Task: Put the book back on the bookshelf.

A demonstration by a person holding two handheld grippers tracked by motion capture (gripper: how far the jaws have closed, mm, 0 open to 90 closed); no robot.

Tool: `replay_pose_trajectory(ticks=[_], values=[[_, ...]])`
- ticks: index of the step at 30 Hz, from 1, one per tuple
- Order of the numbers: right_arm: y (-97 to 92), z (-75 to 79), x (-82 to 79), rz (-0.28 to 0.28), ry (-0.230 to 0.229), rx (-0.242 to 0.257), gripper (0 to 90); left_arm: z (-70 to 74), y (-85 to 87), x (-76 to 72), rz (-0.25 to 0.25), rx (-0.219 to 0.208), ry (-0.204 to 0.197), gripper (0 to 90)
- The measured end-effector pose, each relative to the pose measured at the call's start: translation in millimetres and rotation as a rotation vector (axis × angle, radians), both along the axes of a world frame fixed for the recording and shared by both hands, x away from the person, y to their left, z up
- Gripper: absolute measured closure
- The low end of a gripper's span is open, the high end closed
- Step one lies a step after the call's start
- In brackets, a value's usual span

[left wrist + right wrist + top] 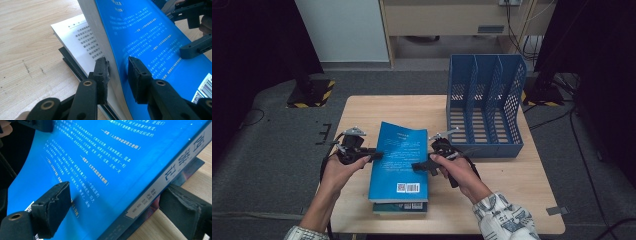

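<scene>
Both forearms come in from the near edge of the table [362, 107] and angle inward toward the blue book [399, 160], which lies on a darker book [399, 207] near the front middle of the table.

The left gripper [374, 155] sits at the blue book's left edge, held low and pointing across it. In the left gripper view its jaws are drawn close together on a lifted wad of the cover and pages [105, 37], one pad against the page side and the other against the blue cover, with printed pages [77, 40] lying flat beneath.

The right gripper [418, 166] sits at the blue book's right edge, the hand [459, 172] curled over it and a patterned sleeve [502, 215] behind. In the right gripper view its jaws stand wide apart and straddle the spine edge: one pad rests over the blue cover [100, 170], the other hangs outside the spine [175, 167] beside the darker book; whether either pad presses cannot be told.

Beyond the blue book's right far corner stands a blue mesh file rack [484, 107] of upright compartments, all of them bare.
</scene>
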State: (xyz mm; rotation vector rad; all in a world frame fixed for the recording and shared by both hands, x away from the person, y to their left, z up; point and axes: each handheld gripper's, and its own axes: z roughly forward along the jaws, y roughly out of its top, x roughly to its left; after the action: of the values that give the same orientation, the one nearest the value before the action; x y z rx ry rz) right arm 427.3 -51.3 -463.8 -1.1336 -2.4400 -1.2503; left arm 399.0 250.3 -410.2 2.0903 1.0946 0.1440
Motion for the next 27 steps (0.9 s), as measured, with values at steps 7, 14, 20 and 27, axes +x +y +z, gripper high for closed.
replay_pose_trajectory(ticks=[7, 14, 20, 27], values=[[2.8, -5.6, -1.6, -0.005, -0.005, 0.009, 5.3, -0.7, -0.4, 0.4, -0.003, -0.003, -0.002, 69.2], [7.4, -12.5, 0.7, 0.001, 0.011, 0.036, 0.1, -1.1, -1.2, 1.6, -0.007, 0.003, 0.004, 69.0], [10.5, -15.8, 3.1, -0.027, 0.03, 0.061, 0.0, -3.5, 1.4, 4.6, -0.013, -0.012, 0.023, 68.4], [10.5, -13.7, 3.3, -0.018, 0.012, 0.07, 2.7, -4.9, 2.9, 6.2, -0.021, -0.004, 0.032, 67.3]])
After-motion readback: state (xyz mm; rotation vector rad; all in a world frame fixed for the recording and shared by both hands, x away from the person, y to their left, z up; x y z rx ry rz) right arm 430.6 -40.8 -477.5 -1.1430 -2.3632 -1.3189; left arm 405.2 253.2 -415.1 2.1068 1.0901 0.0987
